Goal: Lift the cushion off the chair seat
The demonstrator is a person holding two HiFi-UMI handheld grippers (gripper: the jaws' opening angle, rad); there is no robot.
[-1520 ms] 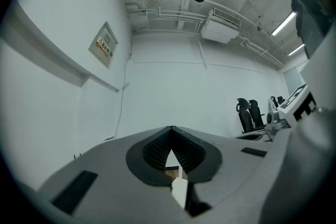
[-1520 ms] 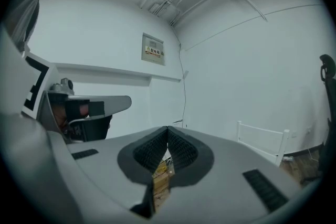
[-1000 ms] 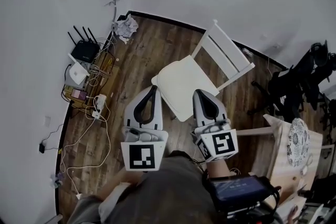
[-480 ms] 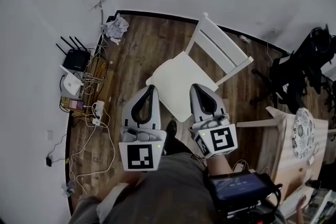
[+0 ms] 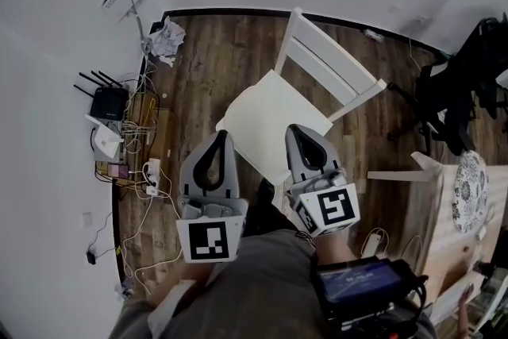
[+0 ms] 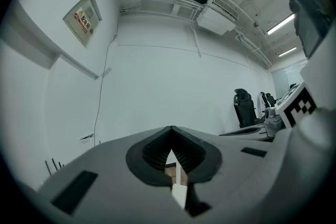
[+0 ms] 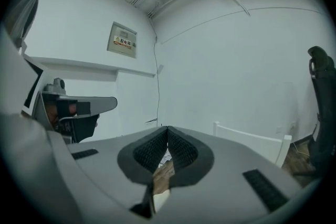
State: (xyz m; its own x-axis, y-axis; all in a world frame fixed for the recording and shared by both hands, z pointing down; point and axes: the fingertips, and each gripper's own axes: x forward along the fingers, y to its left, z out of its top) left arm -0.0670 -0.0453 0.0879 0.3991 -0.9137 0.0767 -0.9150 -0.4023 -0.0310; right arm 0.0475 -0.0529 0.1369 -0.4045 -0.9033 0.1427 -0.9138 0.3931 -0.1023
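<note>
A white wooden chair (image 5: 332,64) stands on the wood floor, and a cream cushion (image 5: 268,117) covers its seat. In the head view my left gripper (image 5: 223,134) points at the cushion's near left corner, jaws closed tip to tip with nothing in them. My right gripper (image 5: 296,129) is also shut and empty, and its tip lies over the cushion's near right edge. I cannot tell whether either one touches the cushion. In the left gripper view the left gripper (image 6: 171,128) mostly faces the wall. Past the right gripper (image 7: 167,127), the right gripper view shows the chair back (image 7: 252,141).
A router (image 5: 106,102), small boxes and tangled cables (image 5: 144,171) lie along the left wall, with crumpled paper (image 5: 165,37) in the corner. A black office chair (image 5: 464,87) and a wooden table (image 5: 444,238) with a patterned plate (image 5: 469,192) stand at the right.
Both grippers and I have moved closer to the chair, which now sits lower and larger in the head view. The jaws stayed shut.
</note>
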